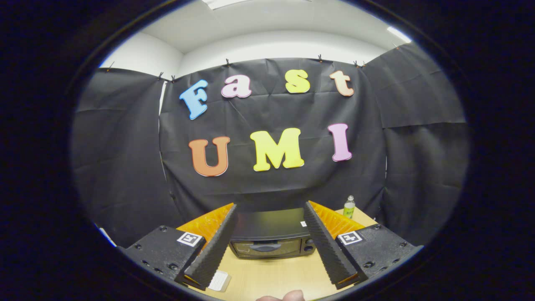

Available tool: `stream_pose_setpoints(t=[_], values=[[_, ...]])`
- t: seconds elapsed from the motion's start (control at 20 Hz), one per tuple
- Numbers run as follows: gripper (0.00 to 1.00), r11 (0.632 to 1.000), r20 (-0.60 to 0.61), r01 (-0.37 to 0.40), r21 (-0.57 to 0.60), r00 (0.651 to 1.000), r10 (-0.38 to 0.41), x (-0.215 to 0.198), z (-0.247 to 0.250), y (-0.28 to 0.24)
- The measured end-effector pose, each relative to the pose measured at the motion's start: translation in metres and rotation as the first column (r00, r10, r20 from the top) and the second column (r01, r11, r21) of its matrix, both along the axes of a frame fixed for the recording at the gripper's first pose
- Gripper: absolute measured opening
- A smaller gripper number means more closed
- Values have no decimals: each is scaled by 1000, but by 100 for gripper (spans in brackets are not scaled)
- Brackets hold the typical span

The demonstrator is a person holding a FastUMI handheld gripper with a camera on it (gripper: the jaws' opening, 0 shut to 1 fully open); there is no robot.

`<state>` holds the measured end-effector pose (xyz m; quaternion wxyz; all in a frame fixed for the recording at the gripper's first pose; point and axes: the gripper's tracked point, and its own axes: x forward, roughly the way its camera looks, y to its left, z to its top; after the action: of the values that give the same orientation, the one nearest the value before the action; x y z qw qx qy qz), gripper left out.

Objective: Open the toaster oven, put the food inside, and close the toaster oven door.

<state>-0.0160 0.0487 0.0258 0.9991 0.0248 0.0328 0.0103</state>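
Currently your hand-held gripper (269, 242) is released, fingers spread and empty, with the toaster oven (271, 234) between them and beyond the tips, door closed, on the surface (276, 278). Left, a small packet (219, 281) lies just beside the left finger. Risk: approaching too high could miss the door handle. Right, a bottle (349, 207) stands near the oven.
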Motion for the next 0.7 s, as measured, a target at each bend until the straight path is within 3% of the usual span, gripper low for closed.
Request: stream_pose_setpoints(t=[0.7], values=[[100,1000,-28,8,-14,1000,-9,-5,-21,-6]])
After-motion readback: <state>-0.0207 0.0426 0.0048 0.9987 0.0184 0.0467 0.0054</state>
